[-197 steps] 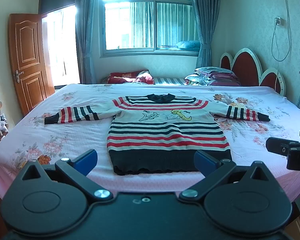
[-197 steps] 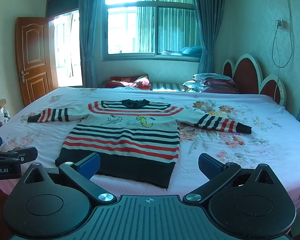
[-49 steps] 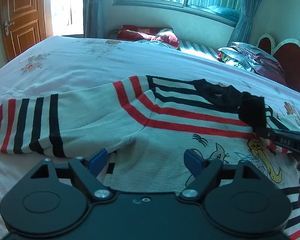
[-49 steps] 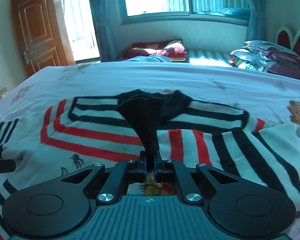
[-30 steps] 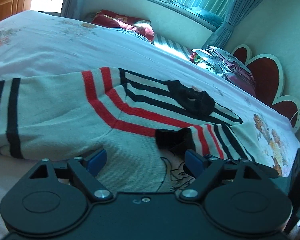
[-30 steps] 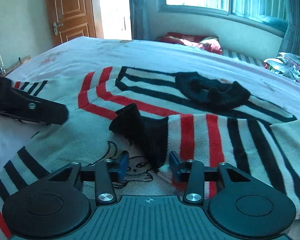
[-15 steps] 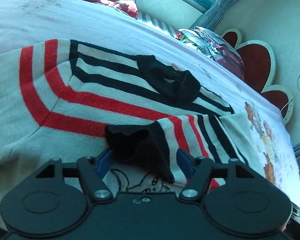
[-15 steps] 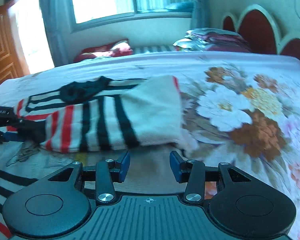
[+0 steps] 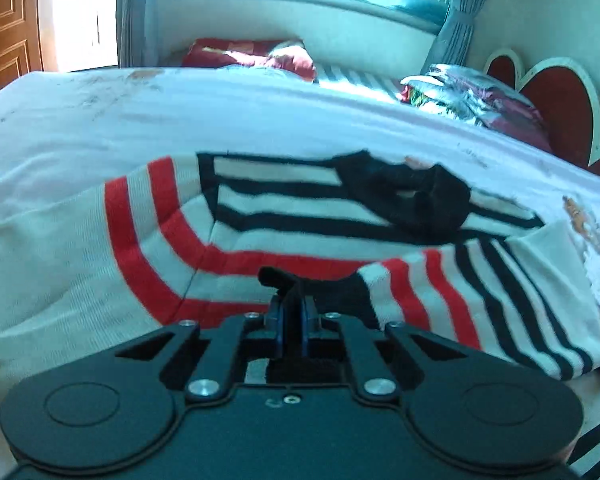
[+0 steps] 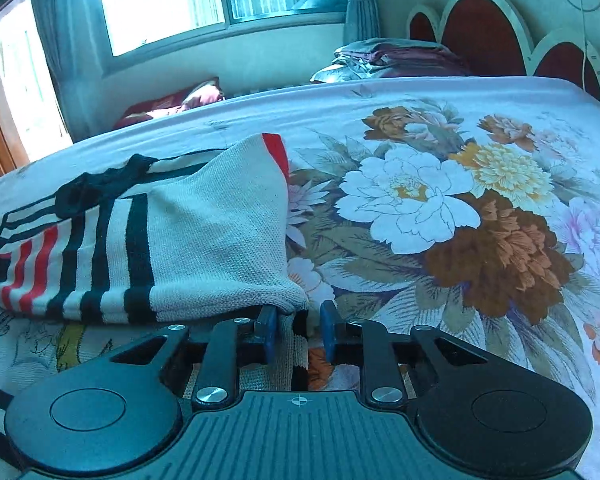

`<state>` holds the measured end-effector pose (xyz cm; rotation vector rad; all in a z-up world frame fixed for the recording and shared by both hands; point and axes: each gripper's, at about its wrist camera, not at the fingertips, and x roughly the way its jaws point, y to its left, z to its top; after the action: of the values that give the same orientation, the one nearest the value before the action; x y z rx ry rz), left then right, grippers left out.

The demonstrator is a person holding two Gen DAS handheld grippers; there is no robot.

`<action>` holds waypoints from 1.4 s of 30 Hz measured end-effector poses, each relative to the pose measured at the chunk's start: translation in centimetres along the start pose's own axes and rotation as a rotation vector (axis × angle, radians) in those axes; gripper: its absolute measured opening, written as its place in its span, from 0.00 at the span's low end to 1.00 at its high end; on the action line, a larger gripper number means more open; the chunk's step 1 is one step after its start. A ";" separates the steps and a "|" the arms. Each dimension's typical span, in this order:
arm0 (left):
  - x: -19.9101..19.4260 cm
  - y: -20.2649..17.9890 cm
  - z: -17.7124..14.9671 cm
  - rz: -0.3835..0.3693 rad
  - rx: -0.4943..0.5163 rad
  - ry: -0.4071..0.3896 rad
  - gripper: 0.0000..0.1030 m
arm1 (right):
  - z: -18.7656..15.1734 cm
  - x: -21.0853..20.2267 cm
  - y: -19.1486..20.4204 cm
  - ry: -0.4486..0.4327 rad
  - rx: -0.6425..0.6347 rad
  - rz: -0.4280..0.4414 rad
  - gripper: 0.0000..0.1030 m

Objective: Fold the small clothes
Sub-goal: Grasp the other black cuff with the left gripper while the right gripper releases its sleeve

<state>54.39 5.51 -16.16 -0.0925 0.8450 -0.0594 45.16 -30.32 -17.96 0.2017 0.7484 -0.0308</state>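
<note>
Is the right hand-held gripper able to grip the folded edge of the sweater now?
Probably yes. The right hand-held gripper is open, and the sweater edge lies between its pads with nothing blocking. The left hand-held gripper holds the cuff.

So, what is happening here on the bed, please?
A person with a gripper in each hand is folding a striped sweater on a floral bedsheet. One sleeve is folded across the chest. The left gripper is shut on the sleeve's black cuff. The right gripper is open at the sweater's side edge, just below the sleeve's fold, with fabric between its fingers. The other sleeve lies unfolded.
</note>
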 end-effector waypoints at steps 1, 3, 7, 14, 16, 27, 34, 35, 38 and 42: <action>0.1 -0.2 -0.3 0.004 0.030 -0.013 0.07 | 0.2 -0.1 -0.2 0.014 -0.004 0.017 0.22; 0.0 -0.8 -0.6 0.011 0.080 -0.030 0.07 | 0.7 -1.1 -1.1 0.027 -0.010 0.077 0.22; 0.2 0.5 -0.3 -0.043 0.017 -0.024 0.15 | 2.5 -4.2 -3.0 -0.084 0.012 0.152 0.22; 0.9 1.8 0.7 -0.093 -0.095 -0.025 0.38 | 10.4 4.4 -4.9 -0.017 0.134 0.252 0.49; 1.2 1.9 1.0 -0.097 -0.115 -0.020 0.35 | 11.7 6.9 -4.7 -0.004 0.127 0.266 0.49; 1.5 0.7 -0.3 0.026 -0.020 -0.113 0.05 | 11.8 11.9 -5.2 0.059 0.050 0.181 0.02; -1.1 2.2 0.2 0.086 -0.043 -0.165 0.37 | 12.0 8.8 -5.4 -0.049 0.009 0.209 0.00; -2.4 2.2 0.2 0.111 -0.038 -0.220 0.38 | 12.0 8.1 -4.8 -0.065 -0.025 0.222 0.00; -2.5 0.1 1.2 0.059 0.018 -0.219 0.38 | 12.4 7.9 -0.9 -0.058 -0.170 0.297 0.00; 1.0 -4.3 1.6 0.013 0.172 -0.101 0.44 | 11.7 11.7 2.5 0.023 -0.361 0.146 0.00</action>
<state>56.17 1.24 -15.44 0.0712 0.7360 -0.1140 61.85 -29.58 -17.14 -0.0884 0.7479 0.2441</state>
